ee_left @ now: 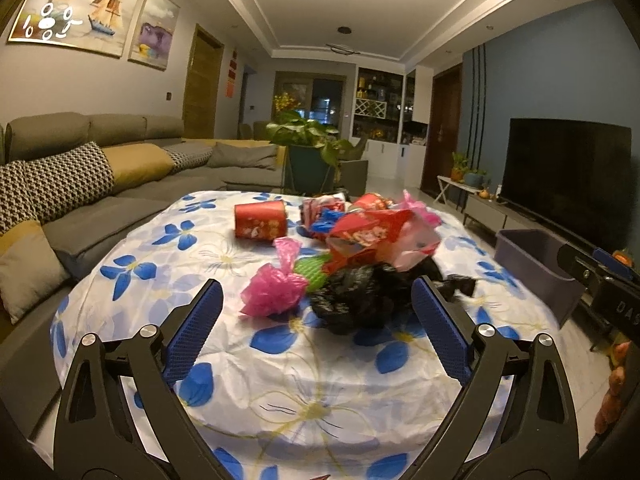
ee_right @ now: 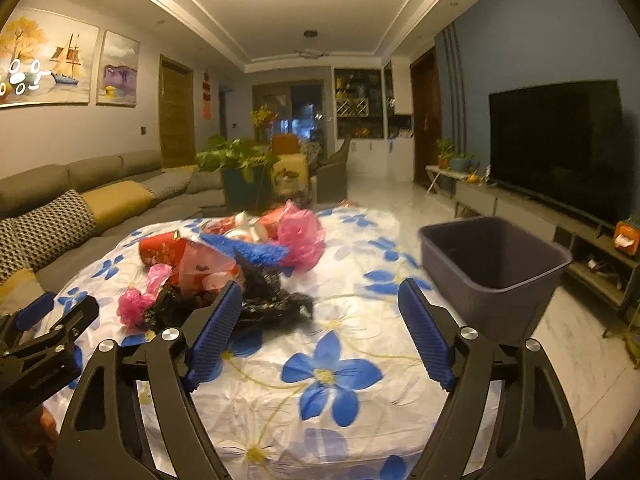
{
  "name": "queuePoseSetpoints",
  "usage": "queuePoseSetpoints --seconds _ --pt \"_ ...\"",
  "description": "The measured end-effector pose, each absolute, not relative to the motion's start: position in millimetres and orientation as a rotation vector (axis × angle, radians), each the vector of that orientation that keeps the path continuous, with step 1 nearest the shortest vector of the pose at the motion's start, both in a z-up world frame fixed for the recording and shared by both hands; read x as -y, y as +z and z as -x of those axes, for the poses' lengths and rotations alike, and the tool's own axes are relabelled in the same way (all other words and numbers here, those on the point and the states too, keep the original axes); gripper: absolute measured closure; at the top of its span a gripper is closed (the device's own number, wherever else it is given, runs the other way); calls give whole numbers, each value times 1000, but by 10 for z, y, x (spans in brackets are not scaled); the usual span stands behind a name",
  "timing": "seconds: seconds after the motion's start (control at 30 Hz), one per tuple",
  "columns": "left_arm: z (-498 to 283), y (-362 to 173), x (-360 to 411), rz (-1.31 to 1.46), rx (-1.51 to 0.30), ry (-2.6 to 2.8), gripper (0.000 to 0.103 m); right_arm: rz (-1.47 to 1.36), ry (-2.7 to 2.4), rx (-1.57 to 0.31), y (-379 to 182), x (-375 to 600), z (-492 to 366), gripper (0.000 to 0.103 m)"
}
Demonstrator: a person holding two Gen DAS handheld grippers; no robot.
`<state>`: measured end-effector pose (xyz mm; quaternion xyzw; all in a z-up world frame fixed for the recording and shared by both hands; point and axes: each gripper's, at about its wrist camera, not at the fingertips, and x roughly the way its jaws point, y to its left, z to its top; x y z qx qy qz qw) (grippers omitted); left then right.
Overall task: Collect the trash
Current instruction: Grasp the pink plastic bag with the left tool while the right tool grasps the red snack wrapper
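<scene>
**Trash collection at an early stage: both grippers empty, bin apparently unfilled**

While the pile of trash is lying untouched on the flowered tablecloth, both grippers are hovering over the near part of the table with nothing between their fingers. The left gripper is standing with its blue pads spread wide apart, pointing toward a crumpled black bag and a knotted pink bag that are lying just beside each other at the near edge of the pile. The right gripper is likewise standing spread and empty, aimed between the pile and the grey bin, which is sitting at the right edge of the table, well apart from the trash.

Behind the two bags, the rest of the heap is waiting: a red can lying on its side, red wrappers, a green scrap, a further pink bag and a blue fuzzy piece. As far as the right wrist view is showing, the visible part of the bin's inside is holding nothing, though its floor is hidden by the wall.

Judging from this, the task is barely starting: every visible piece is remaining to be picked up and carried to the bin. The black bag, being nearest the left gripper, is looking like the likely first pick; being soft and crumpled, it is probably going to need a deep pinch.
</scene>
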<state>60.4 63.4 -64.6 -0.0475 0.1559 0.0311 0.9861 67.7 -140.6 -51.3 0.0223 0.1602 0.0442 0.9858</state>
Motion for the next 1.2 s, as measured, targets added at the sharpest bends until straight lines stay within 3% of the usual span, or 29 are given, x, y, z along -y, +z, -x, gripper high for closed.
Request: queuePoseSetpoints --seconds 0.33,0.63,1.07,1.17,1.2 --pt "-967 -805 -961 112 -333 136 19 -42 197 -357 -644 1135 -1005 37" --pt "-1416 -1050 -1122 106 -424 104 25 -69 292 -349 -606 849 -1289 37" --pt "-1750 -1298 -1181 151 -502 -6 64 -58 372 -370 -657 506 -1722 29" --pt "-1734 -1280 -1195 162 -485 -4 73 -47 381 -388 -710 448 -1810 31" --pt "-1720 -1266 -1211 171 -480 0 75 -45 386 -390 -725 442 -1822 37"
